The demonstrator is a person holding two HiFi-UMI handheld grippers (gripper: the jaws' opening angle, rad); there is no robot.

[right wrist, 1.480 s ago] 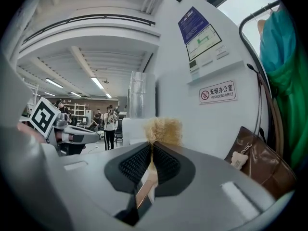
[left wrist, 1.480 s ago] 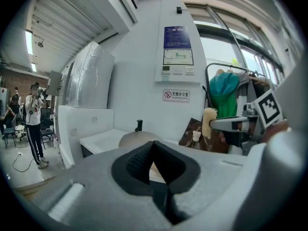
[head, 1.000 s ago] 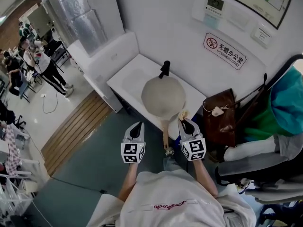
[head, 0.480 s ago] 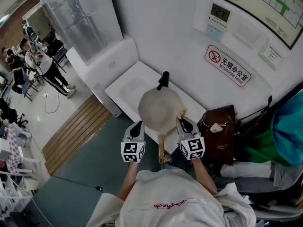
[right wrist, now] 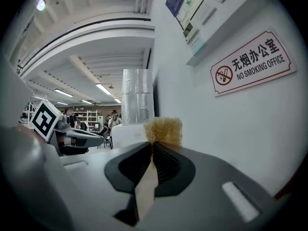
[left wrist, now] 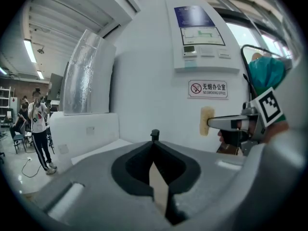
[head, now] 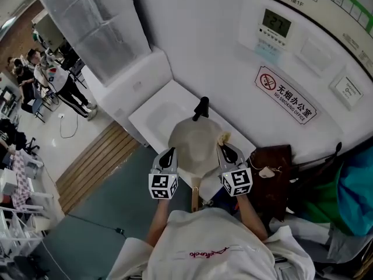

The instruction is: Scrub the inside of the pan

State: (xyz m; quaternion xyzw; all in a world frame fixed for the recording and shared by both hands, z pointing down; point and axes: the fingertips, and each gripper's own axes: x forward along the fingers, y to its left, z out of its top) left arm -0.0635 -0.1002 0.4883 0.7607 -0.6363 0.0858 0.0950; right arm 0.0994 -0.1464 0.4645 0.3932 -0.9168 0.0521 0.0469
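A round grey pan (head: 197,144) rests over the white sink (head: 156,114), its wooden handle (head: 194,195) pointing back at me. A black faucet (head: 201,108) stands just behind it. My left gripper (head: 168,154) hovers at the pan's near left rim, shut with nothing in it; in the left gripper view its jaws (left wrist: 155,146) meet below the faucet tip (left wrist: 154,134). My right gripper (head: 225,149) is at the pan's right rim, shut on a yellow sponge (head: 222,137). The sponge (right wrist: 163,130) sticks out past the right gripper (right wrist: 152,146).
The white wall close behind the sink carries a no-smoking sign (head: 285,95) and a thermostat (head: 275,23). A brown bag (head: 273,175) sits right of the sink. A silver duct (head: 96,34) rises at left, with people (head: 53,79) standing far off.
The head view has swung, so the sink and pan sit lower and nearer both grippers. The grippers keep their spacing, and the right one still has the sponge.
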